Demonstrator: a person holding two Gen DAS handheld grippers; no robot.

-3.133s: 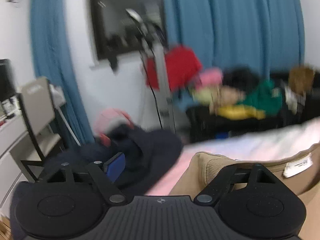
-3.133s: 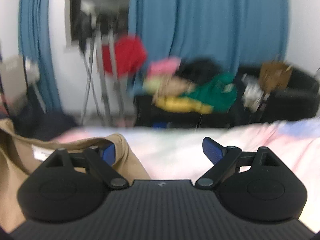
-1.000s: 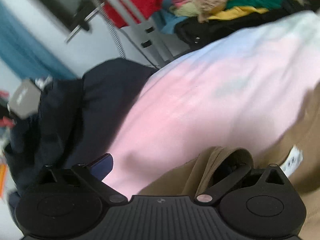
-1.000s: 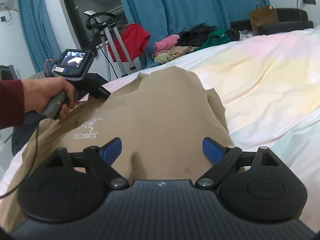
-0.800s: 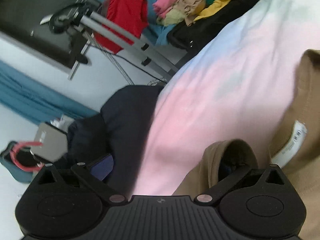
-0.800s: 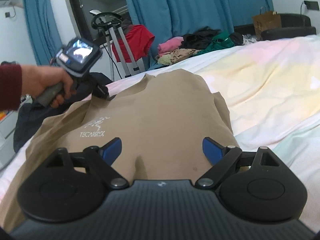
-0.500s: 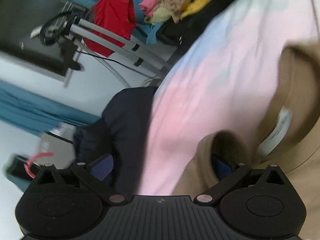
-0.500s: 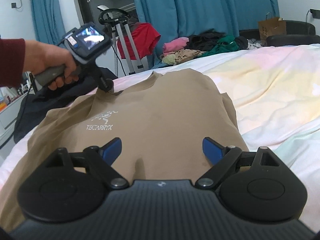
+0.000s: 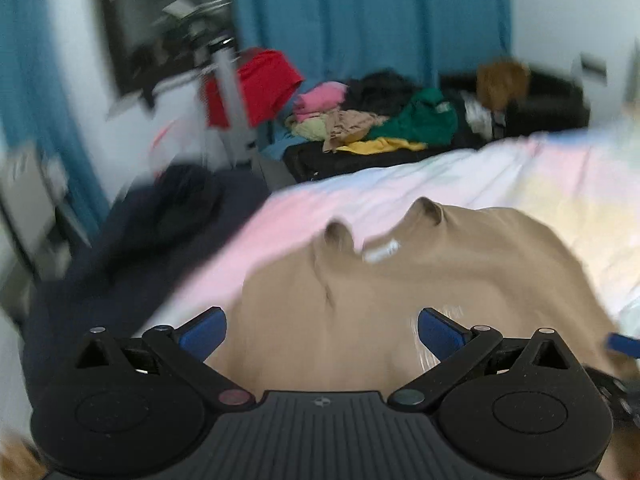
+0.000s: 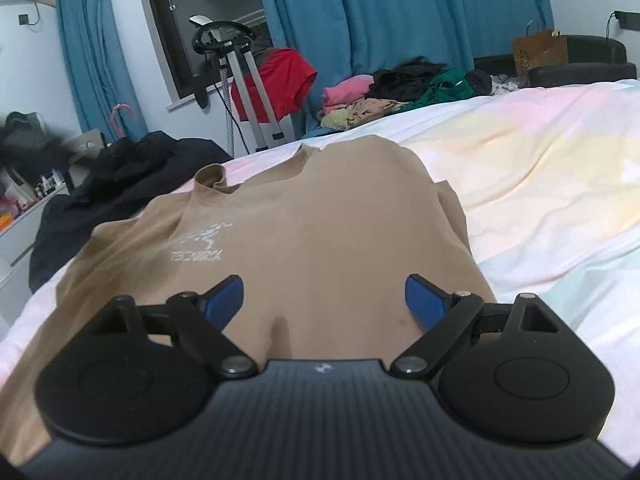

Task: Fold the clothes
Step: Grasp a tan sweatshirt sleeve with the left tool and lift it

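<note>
A tan T-shirt (image 10: 320, 224) lies spread front-up near the bed's (image 10: 540, 184) left edge, seemingly flattened for folding; both the left tool (image 9: 322, 330) and right tool (image 10: 324, 300) hover agape, empty.

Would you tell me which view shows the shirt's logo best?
The right wrist view: the logo lies sharp on the tan shirt. The left wrist view is blurred and shows only a pale smear beside its right fingertip.

Bare pastel sheet (image 10: 532, 184) right of the tan shirt (image 10: 320, 232); dark clothes heap (image 10: 132, 172) crowding its left edge.
</note>
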